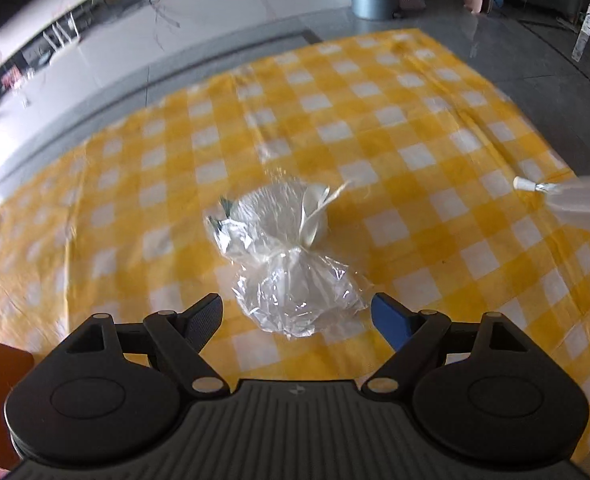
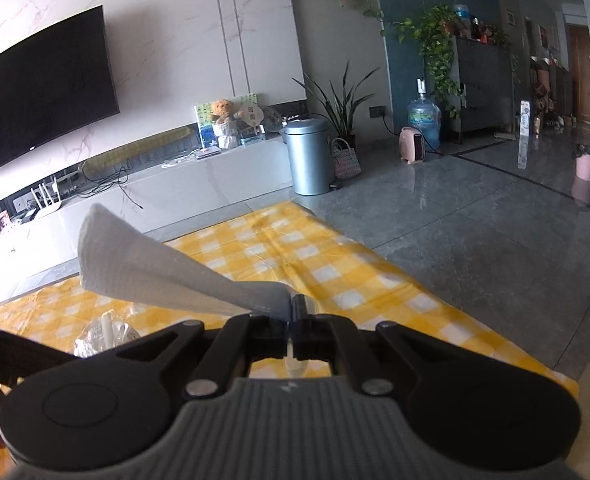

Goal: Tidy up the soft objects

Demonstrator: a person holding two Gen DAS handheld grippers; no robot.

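**Right gripper pinching paper towel, left gripper spread over plastic bag**

My right gripper point(image 2: 291, 312) has its jaws pressed together on a corner of a white paper towel point(image 2: 151, 268). The towel is lifted off the cloth and fans out up and to the left from the pinch, its wide end free in the air. A bit of white material also shows below the pinch, between the gripper links; can't tell what it is.

My left gripper point(image 1: 295, 320) is spread wide, holding nothing. One finger has a dark ribbed pad point(image 1: 203, 320), the other a blue pad point(image 1: 391, 320). Between and just ahead of them lies a crumpled clear plastic bag point(image 1: 287, 264), knotted in the middle, with something white inside. It rests on the yellow-and-white checked cloth point(image 1: 375, 120), near its middle; the fingers flank its near end, apart from it as far as I can see.

In the left view the paper towel point(image 1: 575, 204) shows at the right edge, above the cloth. In the right view the bag point(image 2: 103, 336) sits low left, partly hidden by the gripper body.

The cloth is spread on a grey tile floor point(image 2: 455, 232). Beyond it: grey trash can point(image 2: 309, 156), low TV cabinet point(image 2: 199, 184), wall TV point(image 2: 43, 84), water jug point(image 2: 423, 118), potted plants.
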